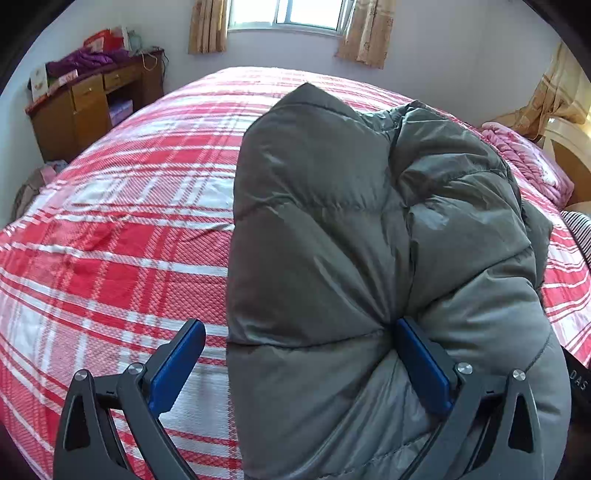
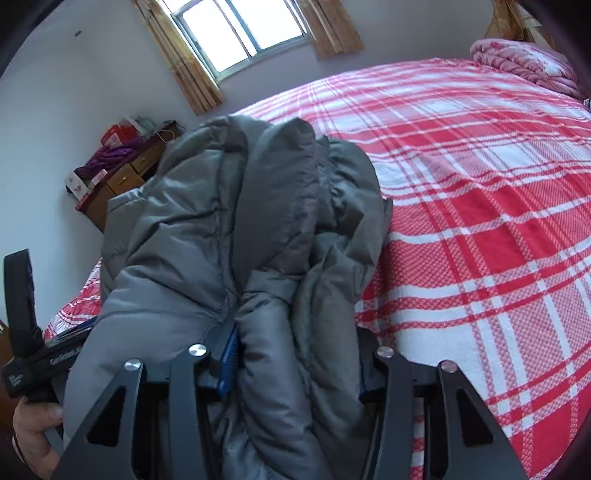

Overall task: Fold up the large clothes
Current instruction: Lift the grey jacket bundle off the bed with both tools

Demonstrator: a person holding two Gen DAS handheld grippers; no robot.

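Observation:
A grey puffer jacket (image 1: 369, 221) lies bunched on the red plaid bed (image 1: 110, 240). My left gripper (image 1: 299, 325) is open wide at the jacket's near edge. Its right blue pad (image 1: 421, 365) is sunk in a fold, and its left blue pad (image 1: 177, 365) hangs over bare sheet, clear of the cloth. In the right wrist view, a thick wad of the grey puffer jacket (image 2: 240, 221) fills the gap of my right gripper (image 2: 299, 332), whose jaws pinch it. The left pad (image 2: 229, 362) shows; the other is hidden by cloth.
A wooden desk (image 1: 85, 107) piled with clothes and boxes stands by the far wall under a curtained window (image 1: 288, 14). A folded pink quilt (image 1: 528, 162) lies at the head of the bed, beside the headboard (image 1: 569, 147). A person's hand (image 2: 33, 424) holds the other gripper's handle.

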